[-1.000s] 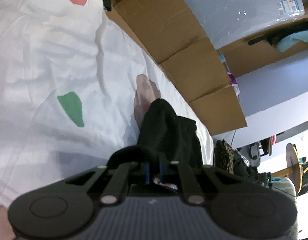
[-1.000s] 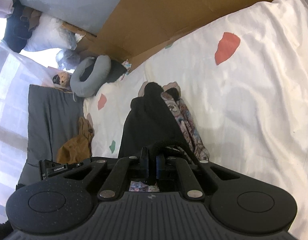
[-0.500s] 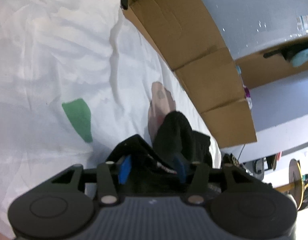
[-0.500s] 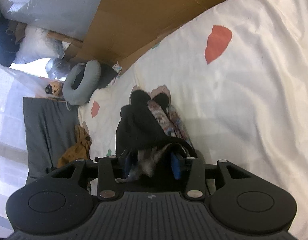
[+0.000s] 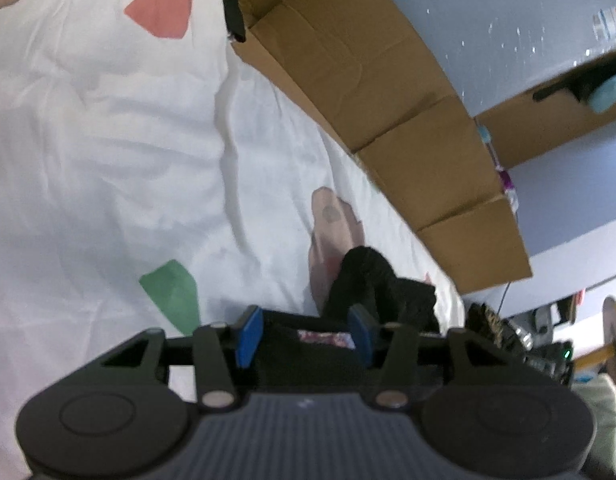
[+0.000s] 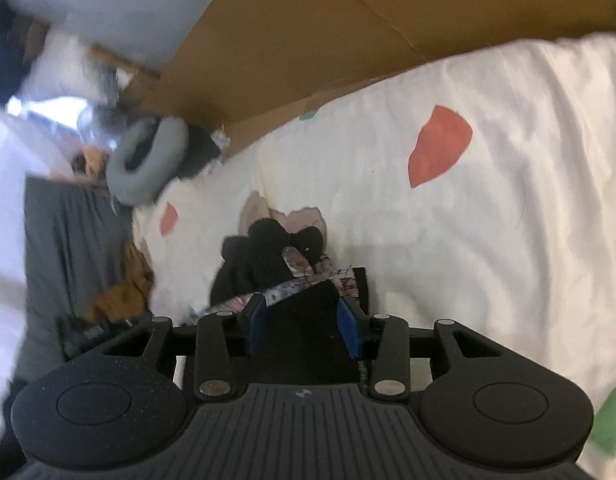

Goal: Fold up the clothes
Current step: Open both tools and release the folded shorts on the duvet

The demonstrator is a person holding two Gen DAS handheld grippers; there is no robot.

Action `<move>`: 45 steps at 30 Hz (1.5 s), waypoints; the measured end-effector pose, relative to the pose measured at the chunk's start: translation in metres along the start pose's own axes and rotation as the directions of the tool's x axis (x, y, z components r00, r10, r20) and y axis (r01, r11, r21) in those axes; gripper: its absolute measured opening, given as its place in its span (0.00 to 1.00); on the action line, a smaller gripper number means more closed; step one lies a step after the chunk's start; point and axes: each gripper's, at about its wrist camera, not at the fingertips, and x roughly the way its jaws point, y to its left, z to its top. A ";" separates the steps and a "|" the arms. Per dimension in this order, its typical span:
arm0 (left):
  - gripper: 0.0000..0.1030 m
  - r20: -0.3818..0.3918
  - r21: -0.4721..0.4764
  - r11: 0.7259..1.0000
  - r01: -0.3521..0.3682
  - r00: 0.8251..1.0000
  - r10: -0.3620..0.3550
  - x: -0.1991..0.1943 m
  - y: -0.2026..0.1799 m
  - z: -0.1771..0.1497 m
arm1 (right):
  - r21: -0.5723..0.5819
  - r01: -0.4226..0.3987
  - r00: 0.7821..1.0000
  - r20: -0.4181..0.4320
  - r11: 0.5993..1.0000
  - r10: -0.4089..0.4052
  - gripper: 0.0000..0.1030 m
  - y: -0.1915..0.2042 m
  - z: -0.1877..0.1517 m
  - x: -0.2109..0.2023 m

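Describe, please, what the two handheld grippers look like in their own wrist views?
Both look alike. The left gripper and the right gripper each have a broad black body with a ribbed middle section, a round raised disc at either side, and two black linkage arms pinned with silver rivets. Each carries two blue finger pads. A small pale mark sits at the body's centre. No cables or sleeves show.

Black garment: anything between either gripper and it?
Nothing visible. The black garment lies on the white sheet directly ahead of the open left gripper and right gripper, its fabric reaching between both jaws.
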 end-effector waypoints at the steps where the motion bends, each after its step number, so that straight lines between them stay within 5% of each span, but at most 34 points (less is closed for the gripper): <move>1: 0.49 -0.014 0.019 1.000 -0.016 1.000 0.016 0.000 0.000 0.000 | -0.033 0.022 1.000 -0.012 0.999 -0.022 0.42 0.003 0.002 0.000; 9: 0.45 -0.040 0.166 0.981 -0.096 0.994 0.104 0.019 -0.001 -0.013 | -0.157 0.105 0.994 -0.003 0.982 -0.106 0.41 0.005 -0.003 0.006; 16: 0.31 -0.018 0.263 0.957 -0.121 0.991 0.131 0.034 -0.016 -0.012 | -0.182 0.118 0.992 0.054 0.976 -0.110 0.34 0.016 -0.010 0.010; 23: 0.31 -0.036 0.307 0.946 -0.107 0.992 0.124 0.033 -0.020 -0.020 | -0.242 0.146 0.989 0.066 0.959 -0.134 0.30 0.028 -0.011 0.011; 25: 0.25 -0.044 0.322 0.941 -0.107 0.991 0.128 0.035 -0.020 -0.023 | -0.250 0.151 0.988 0.070 0.956 -0.138 0.23 0.028 -0.012 0.011; 26: 0.06 -0.041 0.337 0.934 -0.117 0.989 0.139 0.036 -0.021 -0.023 | -0.253 0.154 0.988 0.070 0.955 -0.141 0.12 0.028 -0.012 0.011; 27: 0.03 -0.038 0.353 0.927 -0.127 0.988 0.150 0.036 -0.022 -0.023 | -0.255 0.158 0.987 0.071 0.954 -0.145 0.08 0.029 -0.011 0.011; 37: 0.02 0.052 0.278 0.958 -0.076 0.997 0.064 0.006 -0.012 -0.016 | -0.192 0.168 0.981 0.131 0.967 -0.144 0.02 0.024 -0.006 -0.006; 45: 0.05 0.002 0.250 0.957 -0.144 0.989 0.148 0.035 -0.004 -0.019 | -0.166 0.210 0.974 0.117 0.964 -0.192 0.02 0.015 -0.008 0.014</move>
